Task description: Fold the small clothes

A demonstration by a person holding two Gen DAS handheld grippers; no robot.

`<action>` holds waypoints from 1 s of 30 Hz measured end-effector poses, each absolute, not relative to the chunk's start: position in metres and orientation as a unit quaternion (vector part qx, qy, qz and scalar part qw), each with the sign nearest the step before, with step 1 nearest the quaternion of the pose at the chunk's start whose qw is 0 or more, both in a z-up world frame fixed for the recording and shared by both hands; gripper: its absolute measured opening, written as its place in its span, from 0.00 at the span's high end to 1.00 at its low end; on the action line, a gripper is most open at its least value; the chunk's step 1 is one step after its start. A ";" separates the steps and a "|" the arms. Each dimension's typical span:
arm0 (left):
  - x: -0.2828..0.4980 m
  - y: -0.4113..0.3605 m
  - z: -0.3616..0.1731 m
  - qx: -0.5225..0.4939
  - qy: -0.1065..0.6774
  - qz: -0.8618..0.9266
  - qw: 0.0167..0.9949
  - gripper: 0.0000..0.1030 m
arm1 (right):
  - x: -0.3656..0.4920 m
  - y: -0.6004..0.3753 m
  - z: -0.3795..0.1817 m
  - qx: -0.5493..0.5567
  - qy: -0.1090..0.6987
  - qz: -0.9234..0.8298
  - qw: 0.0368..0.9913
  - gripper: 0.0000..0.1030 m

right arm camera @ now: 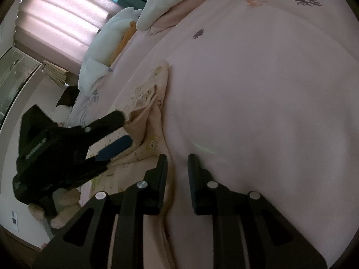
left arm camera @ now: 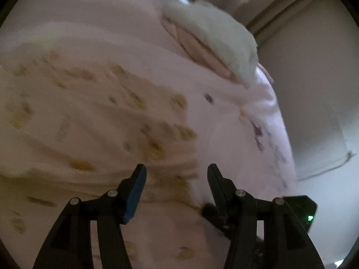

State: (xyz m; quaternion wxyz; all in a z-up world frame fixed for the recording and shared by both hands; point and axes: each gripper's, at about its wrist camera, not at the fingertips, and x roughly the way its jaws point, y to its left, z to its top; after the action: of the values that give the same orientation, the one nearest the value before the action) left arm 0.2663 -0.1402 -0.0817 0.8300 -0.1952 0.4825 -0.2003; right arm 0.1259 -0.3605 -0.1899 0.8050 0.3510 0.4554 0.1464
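a home bedroom: pink printed bedspread [right arm camera: 258,89], pillows [right arm camera: 101,44], window blinds [right arm camera: 62,22].

The garment [right arm camera: 143,121] left of the right gripper [right arm camera: 177,163] is soft matt cloth, cream with printed yellow chicks, creased into folds. Under both tongs the bedspread [right arm camera: 258,103] is smooth matt pink fabric with printed deer (faint sheen near the right fingers). Each gripper, the left gripper [left arm camera: 176,174] too, is matt black plastic with small shiny metal pins and blue rubbery-looking pads [right arm camera: 116,146]. Beyond the left tongs, a white pillow [left arm camera: 219,35] looks fluffy.
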 end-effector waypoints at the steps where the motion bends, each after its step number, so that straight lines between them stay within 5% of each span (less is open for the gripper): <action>1: 0.266 -0.132 -0.078 -0.185 0.473 -0.183 0.842 0.47 | 0.126 -0.360 -0.190 0.351 0.455 0.146 0.805 0.83; 7: 0.268 -0.056 -0.074 -0.107 0.432 -0.030 0.895 0.47 | 0.128 -0.362 -0.190 0.349 0.457 0.146 0.805 0.83; 13: 0.278 0.035 -0.119 -0.195 0.472 0.017 0.860 0.50 | 0.130 -0.362 -0.190 0.339 0.460 0.143 0.808 0.83; 19: 0.258 0.017 -0.124 -0.080 0.430 -0.042 0.898 0.50 | 0.131 -0.364 -0.190 0.335 0.460 0.142 0.810 0.83; 27: 0.253 0.022 -0.126 -0.121 0.418 -0.048 0.899 0.50 | 0.119 -0.317 -0.115 0.146 0.389 0.100 0.904 0.75; 30: 0.257 0.034 -0.129 -0.127 0.416 -0.053 0.899 0.49 | 0.144 -0.284 -0.094 0.143 0.373 0.124 0.908 0.65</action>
State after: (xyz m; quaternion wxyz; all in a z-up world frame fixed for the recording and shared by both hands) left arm 0.2573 0.0339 -0.1289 0.8987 -0.1274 0.4164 -0.0527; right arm 0.1445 -0.2844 -0.0942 0.9082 0.1430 0.3733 0.1241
